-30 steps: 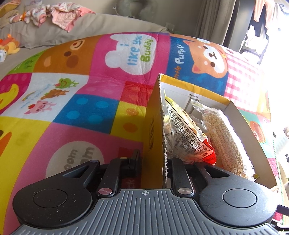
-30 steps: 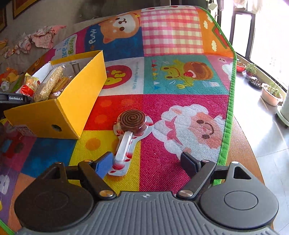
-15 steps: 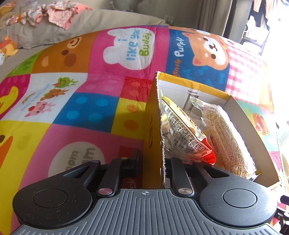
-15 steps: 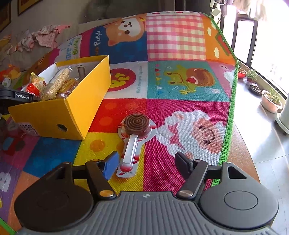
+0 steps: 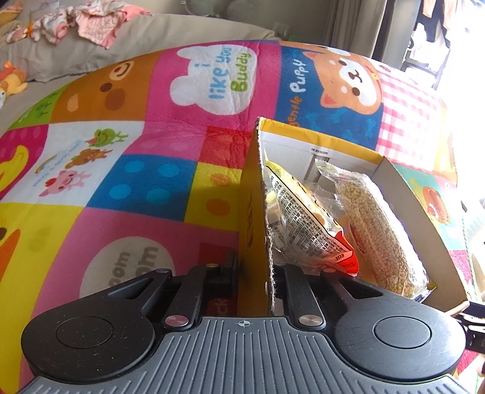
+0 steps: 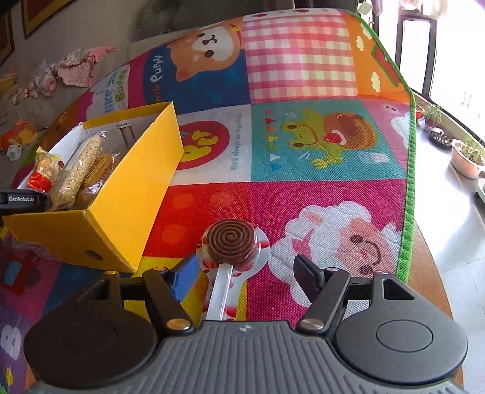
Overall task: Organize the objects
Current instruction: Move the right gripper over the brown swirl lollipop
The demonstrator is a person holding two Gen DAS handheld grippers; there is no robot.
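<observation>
A yellow cardboard box [image 5: 251, 212] stands on the play mat, and my left gripper [image 5: 260, 269] is shut on its near side wall, one finger inside and one outside. Inside lie a printed snack bag [image 5: 303, 218] and a clear pack of puffed grain [image 5: 372, 227]. A brown spiral lollipop [image 6: 232, 244] in a red-and-white wrapper lies flat on the mat, right of the box [image 6: 133, 194]. My right gripper [image 6: 247, 271] straddles its stick just behind the candy head. Its jaws are opening and the pads [image 6: 188, 272] do not touch the lollipop.
The quilted mat [image 6: 303, 145] ends in a green border [image 6: 407, 212] at the right, with bare floor and potted plants [image 6: 466, 157] beyond. Clothes [image 5: 91, 21] and a plush toy [image 5: 13, 80] lie on the grey cushion at the back left.
My right gripper has moved forward over the lollipop, so the stick now lies between its fingers, which stand narrower than a second ago. The left gripper has stayed clamped on the box wall.
</observation>
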